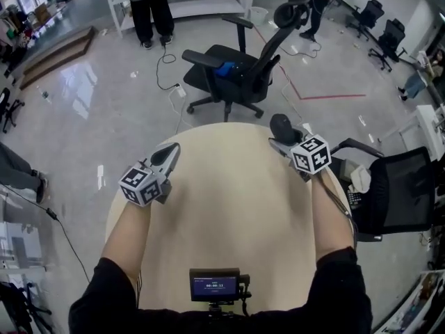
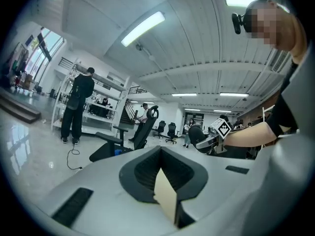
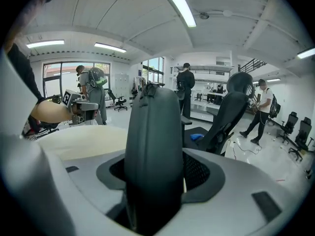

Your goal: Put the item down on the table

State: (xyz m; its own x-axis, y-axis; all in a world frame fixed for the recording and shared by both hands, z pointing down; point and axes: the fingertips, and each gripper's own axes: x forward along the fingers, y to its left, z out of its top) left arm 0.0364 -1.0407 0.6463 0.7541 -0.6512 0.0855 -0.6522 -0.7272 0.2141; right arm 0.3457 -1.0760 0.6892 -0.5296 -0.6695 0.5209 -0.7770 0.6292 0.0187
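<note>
Right gripper view: right gripper [image 3: 156, 178] clamped on black item [image 3: 152, 132], up at the far right edge of the table [image 1: 229, 214].
Left gripper [image 1: 167, 157]: jaws together, empty.
My move: I'd lower straight, seat it flat, then part jaws.
Item: smooth, rounded, matte; might rock.
Table: round, pale, flat.

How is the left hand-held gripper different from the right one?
The left hand-held gripper holds nothing, while the right hand-held gripper grips a dark rounded item. The left one's jaws are closed together, but the right one's jaws stand apart around that item. Both carry a marker cube, and both are held over the round beige table.
</note>
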